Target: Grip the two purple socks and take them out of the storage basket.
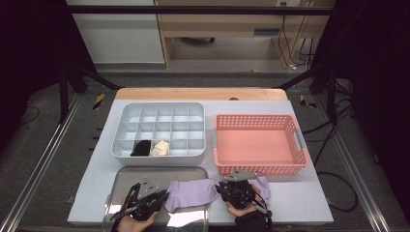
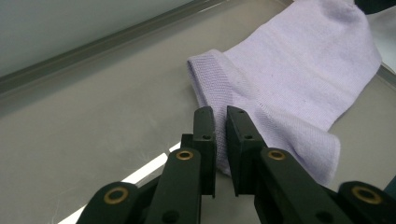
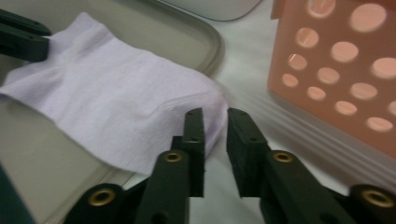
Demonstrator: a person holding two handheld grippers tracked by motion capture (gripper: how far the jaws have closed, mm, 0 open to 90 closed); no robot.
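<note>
A purple sock (image 1: 191, 193) is lying at the surface's near edge, half on the metal tray (image 1: 126, 176), its toe end trailing off the tray's right rim. The left gripper (image 2: 220, 122) is sitting at the cuff with fingers narrow, apparently gripping nothing; the right gripper (image 3: 215, 122), also narrow, is hovering beside the toe. Two rolled pairs are already sitting in the organizer (image 1: 159, 108), so this sock is still waiting for folding. The high view is showing the empty basket (image 1: 256, 120); the left gripper view is revealing the ribbed cuff.

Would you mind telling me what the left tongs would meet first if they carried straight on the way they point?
Probably the lilac sock: the left tongs point at its ribbed cuff, lying just ahead on the metal tray.
</note>
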